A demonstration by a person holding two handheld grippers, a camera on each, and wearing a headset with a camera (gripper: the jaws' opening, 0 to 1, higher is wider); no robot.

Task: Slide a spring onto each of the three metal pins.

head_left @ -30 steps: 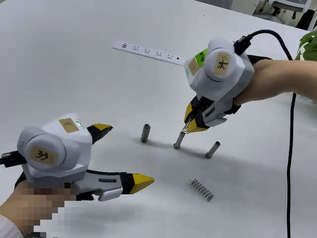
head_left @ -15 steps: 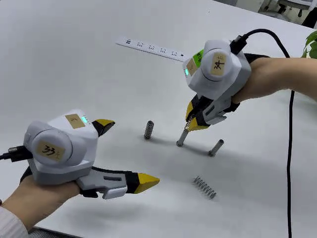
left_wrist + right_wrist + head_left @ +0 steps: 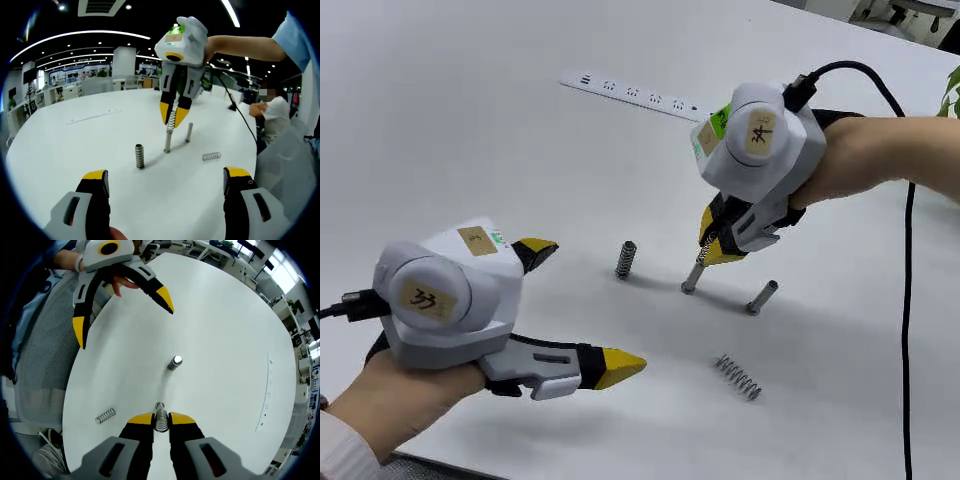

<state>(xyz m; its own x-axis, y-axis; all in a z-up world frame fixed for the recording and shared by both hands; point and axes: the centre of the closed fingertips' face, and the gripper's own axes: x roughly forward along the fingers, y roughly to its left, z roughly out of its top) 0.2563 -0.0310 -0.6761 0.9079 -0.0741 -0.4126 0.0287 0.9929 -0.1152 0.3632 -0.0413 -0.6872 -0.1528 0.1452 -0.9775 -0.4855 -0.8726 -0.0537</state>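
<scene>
Three short metal pins stand on the white table. The left pin [image 3: 625, 260] wears a spring. My right gripper [image 3: 717, 247] is shut on a second spring [image 3: 161, 421], holding it slanted with its lower end at the top of the middle pin [image 3: 692, 279]. The right pin [image 3: 761, 297] is bare and leans. A third spring [image 3: 737, 377] lies loose on the table in front of it. My left gripper [image 3: 582, 308] hovers open at the near left, holding nothing. Its view shows the right gripper [image 3: 175, 112] above the middle pin [image 3: 168, 143].
A white power strip [image 3: 635, 95] lies at the back of the table. A black cable [image 3: 906, 300] runs from the right gripper down the right side. A green plant [image 3: 952, 95] peeks in at the far right edge.
The head view has shifted slightly. The right gripper keeps the spring at the top of the middle pin, and the left gripper stays open at the near left.
</scene>
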